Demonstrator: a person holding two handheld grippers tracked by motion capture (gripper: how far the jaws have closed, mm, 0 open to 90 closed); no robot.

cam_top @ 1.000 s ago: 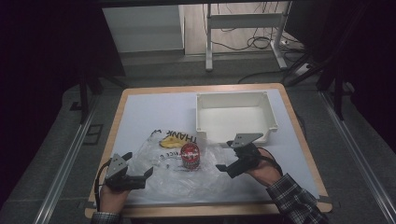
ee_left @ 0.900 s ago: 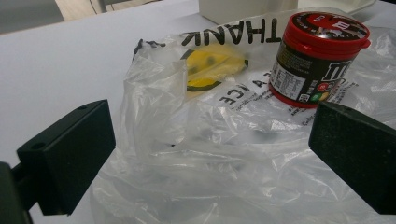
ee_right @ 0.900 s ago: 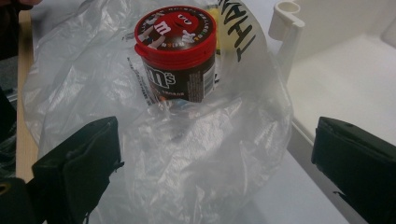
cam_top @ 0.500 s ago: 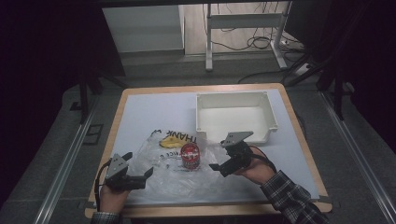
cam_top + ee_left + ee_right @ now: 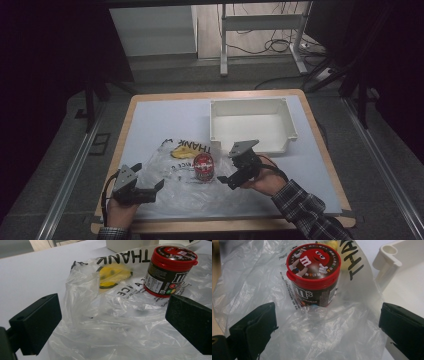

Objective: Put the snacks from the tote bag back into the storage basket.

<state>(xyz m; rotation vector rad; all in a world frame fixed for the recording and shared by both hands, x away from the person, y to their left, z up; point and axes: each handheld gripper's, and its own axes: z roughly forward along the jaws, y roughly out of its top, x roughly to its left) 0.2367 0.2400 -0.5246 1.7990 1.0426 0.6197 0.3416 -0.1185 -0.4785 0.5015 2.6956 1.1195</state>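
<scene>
i see the can (image 5: 313, 275) upright on the bag (image 5: 185, 187), dead ahead of my right gripper (image 5: 239, 176), which is nearer. its jaws are wide apart, holding nothing. my left gripper (image 5: 137, 189) gapes empty at the bag's edge.

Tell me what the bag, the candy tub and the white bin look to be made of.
Bag: thin clear plastic film, glossy; it crinkles and the table shows through. Candy tub: likely rigid plastic, with a shiny red lid and a printed label wrap. White bin: apparently moulded hard plastic, matte off-white, with thick walls and rounded corner posts.
</scene>
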